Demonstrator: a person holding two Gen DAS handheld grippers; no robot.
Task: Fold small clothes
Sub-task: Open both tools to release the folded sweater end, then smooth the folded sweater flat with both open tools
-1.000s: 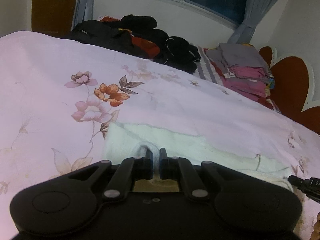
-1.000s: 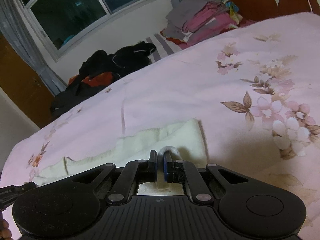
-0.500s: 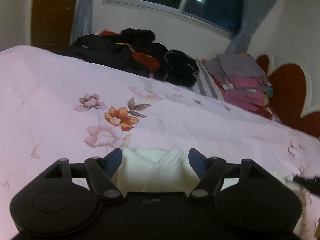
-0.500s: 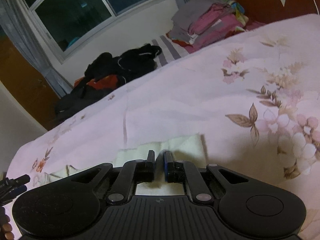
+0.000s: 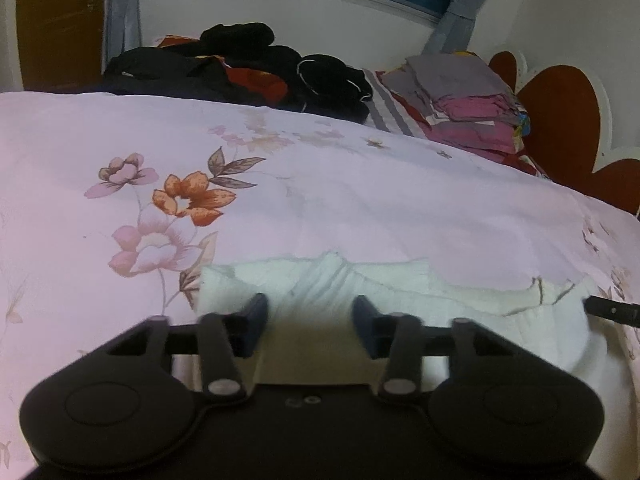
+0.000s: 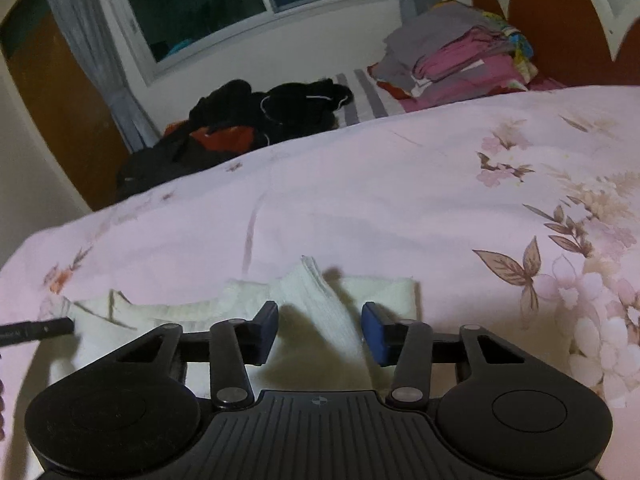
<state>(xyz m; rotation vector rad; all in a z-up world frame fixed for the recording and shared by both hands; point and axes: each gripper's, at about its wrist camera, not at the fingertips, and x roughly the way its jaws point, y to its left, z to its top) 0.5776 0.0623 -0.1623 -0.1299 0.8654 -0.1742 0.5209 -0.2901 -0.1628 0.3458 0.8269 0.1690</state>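
Note:
A small white garment (image 5: 400, 292) lies flat on the pink floral bedsheet (image 5: 360, 200), with a pinched ridge standing up at each end. My left gripper (image 5: 310, 306) hovers over its left end. Its jaws are apart and closing, with the ridge between them and untouched by the pads. My right gripper (image 6: 319, 314) is over the garment's (image 6: 312, 292) right end. Its jaws are apart and opening, and a raised fold stands loose between them. Each view catches the other gripper's black tip at its edge.
A heap of dark clothes (image 5: 248, 68) lies at the far side of the bed. A stack of folded pink and grey clothes (image 5: 468, 104) sits beside it, by the red headboard (image 5: 560, 120). Behind them are a window and curtains.
Both grippers were shut on the garment's edge and have let go. The left jaws spread wide, then narrowed. The right jaws have parted. The garment now rests on the sheet.

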